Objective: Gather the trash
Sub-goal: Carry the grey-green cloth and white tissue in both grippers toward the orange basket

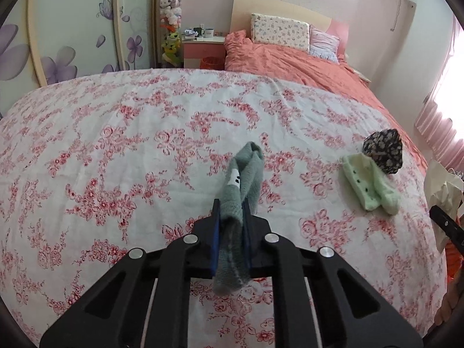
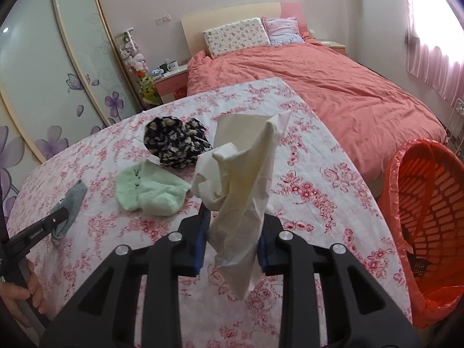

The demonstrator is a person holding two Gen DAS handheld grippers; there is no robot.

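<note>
Left tongs are squeezing a gray sock at the picture's bottom middle. Right tongs are pinching crumpled white paper at center, above the flowery table. An orange bin is standing at the right edge.

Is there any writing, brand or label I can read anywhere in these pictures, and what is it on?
No text can be read.
White mug on the nightstand: a dark label, too small to read.
Left gripper: small pale lettering on its black arm, blurred.
Grey sock: white patch with black marks, not legible words.
</note>
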